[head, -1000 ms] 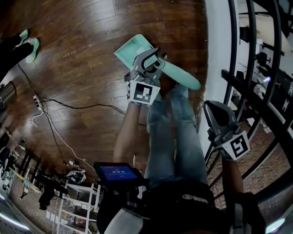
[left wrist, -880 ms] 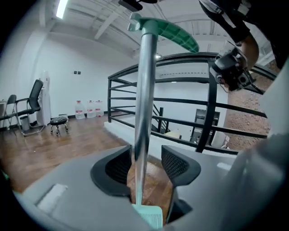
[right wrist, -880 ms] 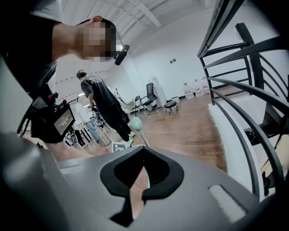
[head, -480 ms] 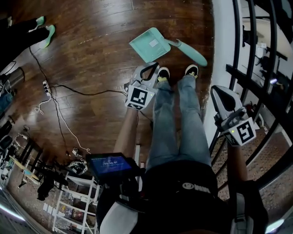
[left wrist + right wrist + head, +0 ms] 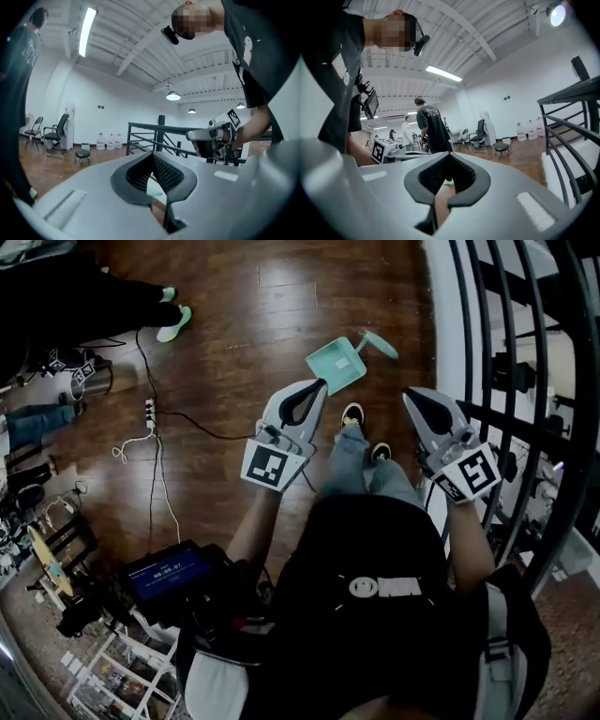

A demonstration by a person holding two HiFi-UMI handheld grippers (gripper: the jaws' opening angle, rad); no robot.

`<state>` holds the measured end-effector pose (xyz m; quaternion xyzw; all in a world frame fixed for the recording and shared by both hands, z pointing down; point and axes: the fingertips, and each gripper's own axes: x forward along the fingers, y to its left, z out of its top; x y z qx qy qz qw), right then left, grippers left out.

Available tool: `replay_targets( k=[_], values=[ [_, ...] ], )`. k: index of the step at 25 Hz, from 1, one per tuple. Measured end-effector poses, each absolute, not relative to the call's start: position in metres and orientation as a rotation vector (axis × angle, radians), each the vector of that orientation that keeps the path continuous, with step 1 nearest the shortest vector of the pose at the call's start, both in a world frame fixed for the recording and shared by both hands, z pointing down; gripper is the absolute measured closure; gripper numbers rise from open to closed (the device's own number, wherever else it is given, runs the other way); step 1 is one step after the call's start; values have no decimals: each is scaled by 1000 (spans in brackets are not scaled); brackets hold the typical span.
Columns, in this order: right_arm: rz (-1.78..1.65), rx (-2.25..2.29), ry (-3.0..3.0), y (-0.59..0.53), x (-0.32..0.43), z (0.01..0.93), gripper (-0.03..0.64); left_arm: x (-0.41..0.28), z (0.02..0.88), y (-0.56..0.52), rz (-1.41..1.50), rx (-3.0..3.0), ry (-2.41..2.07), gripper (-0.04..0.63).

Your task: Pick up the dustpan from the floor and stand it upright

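The mint-green dustpan [image 5: 336,364] rests on the dark wood floor beside the white wall base, its handle [image 5: 380,343] pointing right; I cannot tell whether it stands or lies flat. My left gripper [image 5: 317,383] is held high above the floor, well clear of the pan, its jaws shut with nothing between them. In the left gripper view its black pads [image 5: 164,176] meet, and a sliver of mint green shows in the slit below them. My right gripper [image 5: 412,396] is raised beside it near the railing, also shut and empty; its pads [image 5: 461,178] meet the same way.
A black metal railing [image 5: 525,352] runs down the right. A power strip and cables [image 5: 150,413] lie on the floor at left. Another person's legs and mint shoes [image 5: 173,324] stand at the back left. My own shoes [image 5: 352,414] are just short of the pan.
The left gripper, over the dustpan's handle a second ago, has come away from it. Both grippers have risen far above the floor as I stood up; the dustpan stays down.
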<state>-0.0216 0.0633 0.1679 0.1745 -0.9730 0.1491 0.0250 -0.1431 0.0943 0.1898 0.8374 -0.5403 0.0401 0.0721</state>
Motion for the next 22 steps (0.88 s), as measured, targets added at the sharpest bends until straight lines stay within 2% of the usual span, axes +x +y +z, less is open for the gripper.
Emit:
replay_targets(
  k=[4,10,18,22],
  values=[
    [385,467,-3128,102,-17,109,614,-95,114,128,99,2585,-1681,577],
    [322,433,-3266,167,27,58,614,-21,65,209,147,2646,-1708,577],
    [280,367,-3194,197,13,82,614,-26,65,230,179,2643,-1787,577],
    [305,396,-3180,175,36,44,614,-4,48,211,254,2567,-1730,577]
  ],
)
